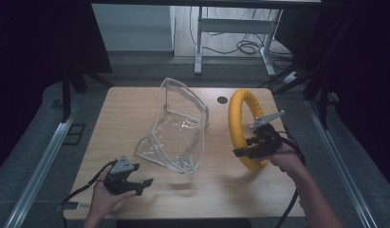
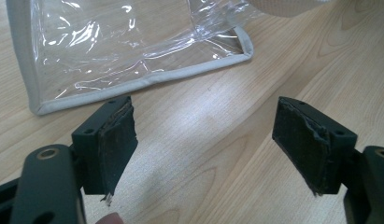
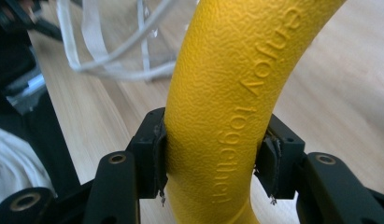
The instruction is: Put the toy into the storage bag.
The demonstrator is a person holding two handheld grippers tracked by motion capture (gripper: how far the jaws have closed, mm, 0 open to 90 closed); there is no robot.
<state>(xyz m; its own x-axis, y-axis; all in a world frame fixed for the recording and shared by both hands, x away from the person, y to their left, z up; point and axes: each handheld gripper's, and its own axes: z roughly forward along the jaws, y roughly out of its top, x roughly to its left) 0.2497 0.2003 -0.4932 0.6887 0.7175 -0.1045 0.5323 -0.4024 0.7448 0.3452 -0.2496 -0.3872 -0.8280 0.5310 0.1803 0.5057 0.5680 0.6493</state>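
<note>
Clear plastic bag [image 1: 181, 126] on wooden table [image 1: 131, 109]

The left gripper [image 1: 135, 183] is held low at the near left, cradled from below in the left hand [image 1: 103, 195], palm up, with the forearm entering from the bottom edge. Its jaws are spread wide and pointed toward the right and slightly away, with nothing between the pads [image 2: 116, 149]. The right gripper [image 1: 245, 151] is carried higher at the right, gripped from behind by the right hand [image 1: 285, 159], whose forearm is angled in from the lower right corner. Its jaws are directed leftward and are clamped from both sides on the yellow ring [image 3: 227, 107], the pads [image 3: 158, 156] pressed flat against it.
</note>
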